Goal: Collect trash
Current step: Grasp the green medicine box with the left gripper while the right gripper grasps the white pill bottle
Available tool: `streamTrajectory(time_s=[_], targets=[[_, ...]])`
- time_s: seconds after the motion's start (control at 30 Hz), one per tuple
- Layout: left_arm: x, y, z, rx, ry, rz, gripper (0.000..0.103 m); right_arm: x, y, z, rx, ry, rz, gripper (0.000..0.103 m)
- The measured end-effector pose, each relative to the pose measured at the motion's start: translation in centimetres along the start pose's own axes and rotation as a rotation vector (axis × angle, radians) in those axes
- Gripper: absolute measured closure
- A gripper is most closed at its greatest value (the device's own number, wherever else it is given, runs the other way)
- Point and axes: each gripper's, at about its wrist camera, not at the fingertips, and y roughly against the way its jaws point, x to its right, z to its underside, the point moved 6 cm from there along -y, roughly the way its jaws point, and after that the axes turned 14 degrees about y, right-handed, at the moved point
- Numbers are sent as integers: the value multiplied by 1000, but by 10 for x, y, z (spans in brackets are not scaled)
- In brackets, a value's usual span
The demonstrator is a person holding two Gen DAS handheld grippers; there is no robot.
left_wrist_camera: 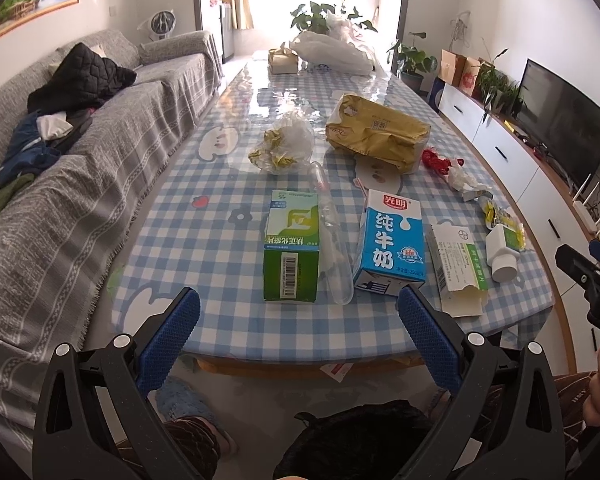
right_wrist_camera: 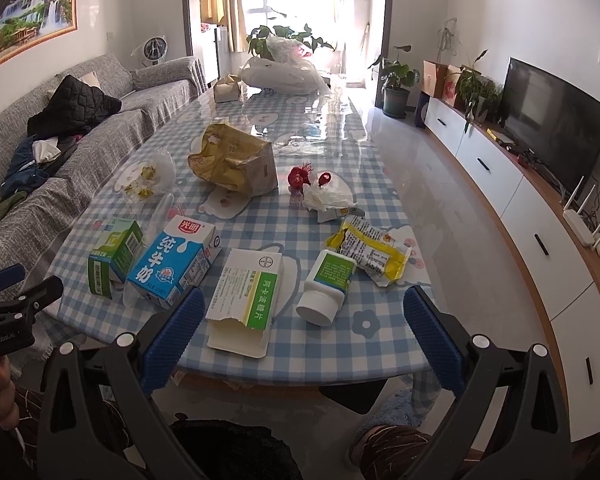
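Trash lies across a blue checked table (left_wrist_camera: 204,248) (right_wrist_camera: 340,344). Near the front edge are a green box (left_wrist_camera: 292,252) (right_wrist_camera: 114,256), a blue milk carton (left_wrist_camera: 392,242) (right_wrist_camera: 176,264), a torn white and green medicine box (left_wrist_camera: 456,268) (right_wrist_camera: 248,300) and a white bottle (left_wrist_camera: 502,250) (right_wrist_camera: 328,288). Farther back lie a yellow bag (left_wrist_camera: 376,132) (right_wrist_camera: 236,160), a clear plastic wrap (left_wrist_camera: 284,144) (right_wrist_camera: 150,174), a yellow wrapper (right_wrist_camera: 370,246) and red scraps with tissue (left_wrist_camera: 440,160) (right_wrist_camera: 320,188). My left gripper (left_wrist_camera: 298,320) and right gripper (right_wrist_camera: 300,316) hang open before the table edge, holding nothing.
A grey sofa (left_wrist_camera: 100,152) with clothes runs along the left. A white cabinet (right_wrist_camera: 520,200) with a TV (right_wrist_camera: 556,120) lines the right wall. White bags (left_wrist_camera: 332,52) and a small box (left_wrist_camera: 282,60) sit at the table's far end. The person's slippered feet (right_wrist_camera: 396,412) are below.
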Motion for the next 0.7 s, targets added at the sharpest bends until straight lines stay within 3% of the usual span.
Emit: streamTrajectory(time_s=[0.33, 0.7], targets=[[11, -3, -38, 1, -3, -6, 6, 23, -13, -29, -46, 23, 65, 7], [14, -38, -65, -26, -32, -54, 6, 42, -75, -47, -139, -20, 74, 7]])
